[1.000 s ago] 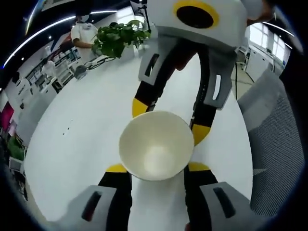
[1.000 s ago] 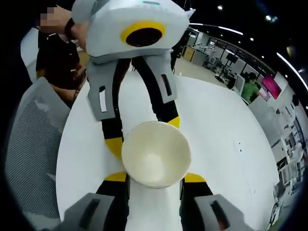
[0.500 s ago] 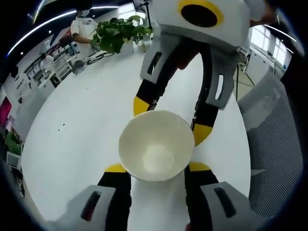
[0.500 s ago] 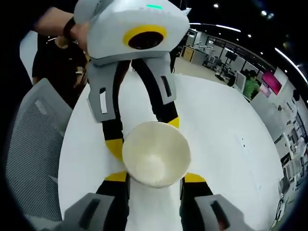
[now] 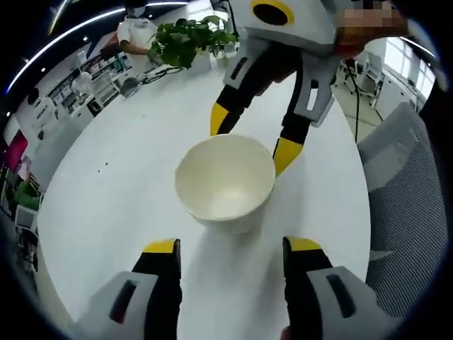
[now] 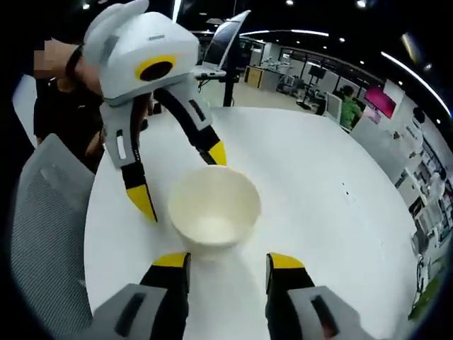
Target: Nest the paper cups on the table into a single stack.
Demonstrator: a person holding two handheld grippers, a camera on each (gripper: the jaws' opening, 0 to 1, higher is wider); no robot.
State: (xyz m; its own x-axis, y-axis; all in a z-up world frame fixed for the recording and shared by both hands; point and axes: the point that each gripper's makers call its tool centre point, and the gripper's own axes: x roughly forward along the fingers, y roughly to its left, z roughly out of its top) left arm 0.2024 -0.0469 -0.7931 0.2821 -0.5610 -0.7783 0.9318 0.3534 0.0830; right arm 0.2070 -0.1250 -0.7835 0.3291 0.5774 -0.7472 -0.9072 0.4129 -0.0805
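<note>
1. In the left gripper view, the left gripper rose from the bottom edge with its yellow-tipped black jaws spread apart and holding nothing; bare tabletop lay between them.
2. In the right gripper view, the right gripper stood the same way, jaws parted and empty, just short of the cup.
3. Just past the jaw tips stood the white paper cup, upright on the round white table, mouth up; it looked like a single cup or a nested stack, and I could not tell which. In the right gripper view the cup sat near the table's close edge.
4. Beyond the cup, each view showed the other gripper facing it, jaws open on either side of the cup's far rim, not touching it.
5. A grey mesh office chair stood beside the table.
6. At the table's far side sat a leafy green potted plant.
7. Farthest off, a person in a white shirt stood behind the plant.
</note>
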